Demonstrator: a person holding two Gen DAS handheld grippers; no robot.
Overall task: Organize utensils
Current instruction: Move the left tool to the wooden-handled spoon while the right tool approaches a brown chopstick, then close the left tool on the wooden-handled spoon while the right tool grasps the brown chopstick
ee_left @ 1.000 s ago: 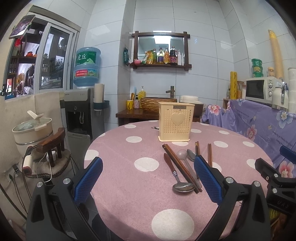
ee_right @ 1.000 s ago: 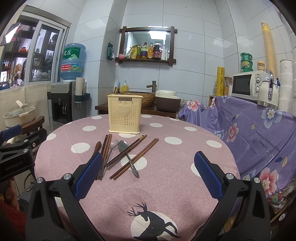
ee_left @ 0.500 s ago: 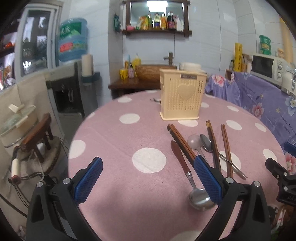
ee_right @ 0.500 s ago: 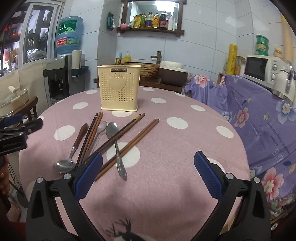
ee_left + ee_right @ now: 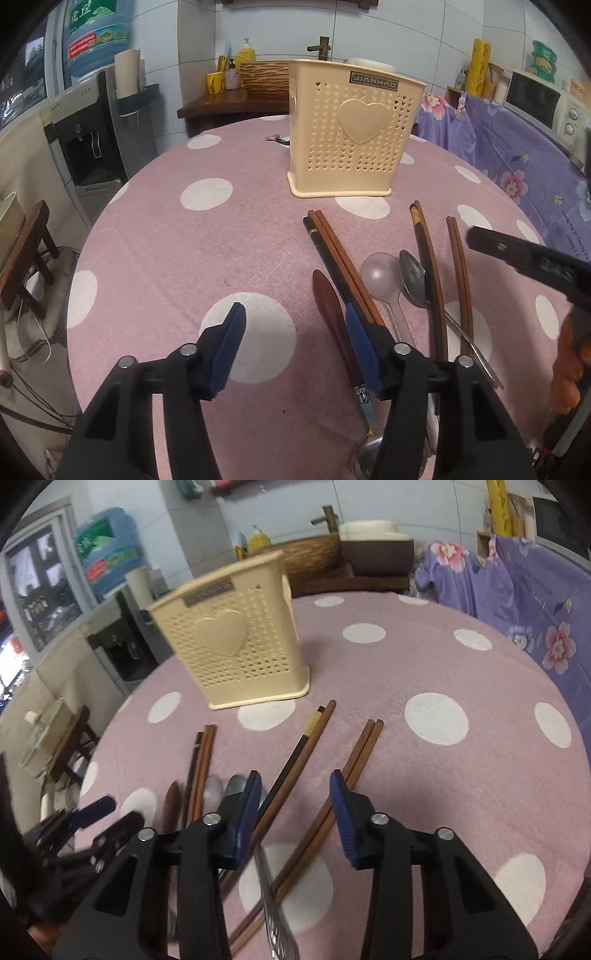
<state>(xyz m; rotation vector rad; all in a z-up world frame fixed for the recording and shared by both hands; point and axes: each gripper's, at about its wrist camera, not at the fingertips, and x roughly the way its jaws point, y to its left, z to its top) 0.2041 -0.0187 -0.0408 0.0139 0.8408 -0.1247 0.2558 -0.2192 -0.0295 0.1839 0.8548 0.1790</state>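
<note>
Two handheld grippers hovered over a pink polka-dot tablecloth point(image 5: 221, 240). Both had just been closing. The left gripper point(image 5: 293, 341) was about half open, with nothing between its blue pads; a wooden-handled spoon point(image 5: 332, 321) lay just at its 3 o'clock. The right gripper point(image 5: 293, 812) was narrower, its pads straddling a pair of brown chopsticks point(image 5: 306, 746) without pressing them. More chopsticks point(image 5: 458, 280), a metal spoon point(image 5: 413, 280) and a translucent plastic spoon point(image 5: 378, 275) lay alongside. At 12 o'clock stood a cream perforated utensil holder point(image 5: 351, 136) with a heart.
</note>
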